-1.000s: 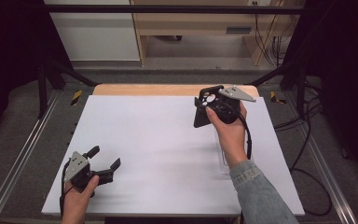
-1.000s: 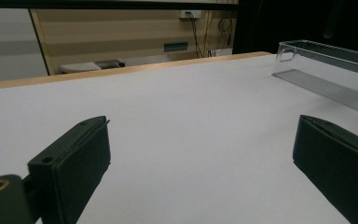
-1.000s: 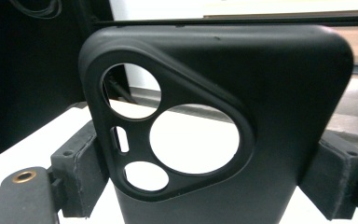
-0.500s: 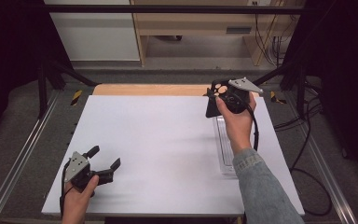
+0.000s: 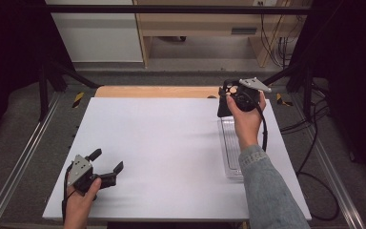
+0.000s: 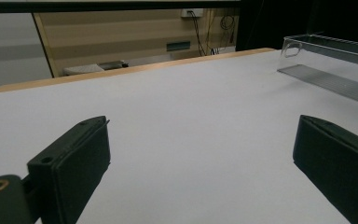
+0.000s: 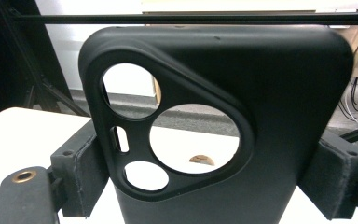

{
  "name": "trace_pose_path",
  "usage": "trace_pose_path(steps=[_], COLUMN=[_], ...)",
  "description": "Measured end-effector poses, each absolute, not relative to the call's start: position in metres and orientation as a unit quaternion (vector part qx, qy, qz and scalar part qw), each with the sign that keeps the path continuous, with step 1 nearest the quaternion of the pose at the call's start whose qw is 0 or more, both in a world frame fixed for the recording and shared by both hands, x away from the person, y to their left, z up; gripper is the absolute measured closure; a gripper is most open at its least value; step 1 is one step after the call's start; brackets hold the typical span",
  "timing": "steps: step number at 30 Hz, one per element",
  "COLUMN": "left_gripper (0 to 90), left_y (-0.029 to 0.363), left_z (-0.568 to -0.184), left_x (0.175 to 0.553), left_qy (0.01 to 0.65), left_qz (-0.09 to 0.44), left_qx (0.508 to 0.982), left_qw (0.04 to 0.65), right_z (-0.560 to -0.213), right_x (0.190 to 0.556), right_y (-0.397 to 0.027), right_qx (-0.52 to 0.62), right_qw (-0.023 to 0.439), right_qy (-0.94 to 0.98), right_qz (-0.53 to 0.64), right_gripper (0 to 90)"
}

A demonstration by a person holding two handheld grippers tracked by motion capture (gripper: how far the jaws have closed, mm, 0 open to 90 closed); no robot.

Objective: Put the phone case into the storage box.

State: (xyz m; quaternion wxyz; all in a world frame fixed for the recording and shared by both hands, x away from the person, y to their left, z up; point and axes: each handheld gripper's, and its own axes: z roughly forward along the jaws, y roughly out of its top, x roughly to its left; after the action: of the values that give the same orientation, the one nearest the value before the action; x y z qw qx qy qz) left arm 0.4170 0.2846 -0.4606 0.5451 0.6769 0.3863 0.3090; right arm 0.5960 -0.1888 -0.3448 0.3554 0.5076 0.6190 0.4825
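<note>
Right gripper (image 5: 225,98) clamped on matte black phone case (image 7: 223,121) with camera cutouts.
Case held upright in air above far end of clear plastic tray (image 5: 229,143); left gripper (image 5: 106,166) jaws apart, empty, near white table (image 5: 162,143) front-left corner.

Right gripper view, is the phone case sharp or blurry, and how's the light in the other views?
Right gripper view: the phone case is sharp but backlit, dark against a bright table. Left gripper view: even, dim light, with the clear tray catching pale glare. High view: the table is evenly lit, the surroundings dark.
</note>
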Motion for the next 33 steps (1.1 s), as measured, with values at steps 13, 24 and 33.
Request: trace_pose_path(steps=[13, 24, 33], left_gripper=[4.1, 3.6, 3.5], left_y=[0.282, 0.282, 0.282], left_z=[-0.461, -0.461, -0.462], left_x=[0.416, 0.416, 0.417], left_qy=[0.379, 0.374, 0.372], left_qz=[0.311, 0.313, 0.313], left_qx=[0.681, 0.682, 0.682], left_qw=[0.544, 0.545, 0.547], right_z=[-0.35, -0.356, -0.365], right_x=[0.601, 0.606, 0.614], right_y=[-0.198, -0.201, -0.197], right_qx=[0.519, 0.526, 0.531], right_qw=[0.366, 0.367, 0.367], right_qy=[0.615, 0.616, 0.618], right_qz=[0.468, 0.457, 0.449], right_gripper=[14.6, 14.6, 14.5])
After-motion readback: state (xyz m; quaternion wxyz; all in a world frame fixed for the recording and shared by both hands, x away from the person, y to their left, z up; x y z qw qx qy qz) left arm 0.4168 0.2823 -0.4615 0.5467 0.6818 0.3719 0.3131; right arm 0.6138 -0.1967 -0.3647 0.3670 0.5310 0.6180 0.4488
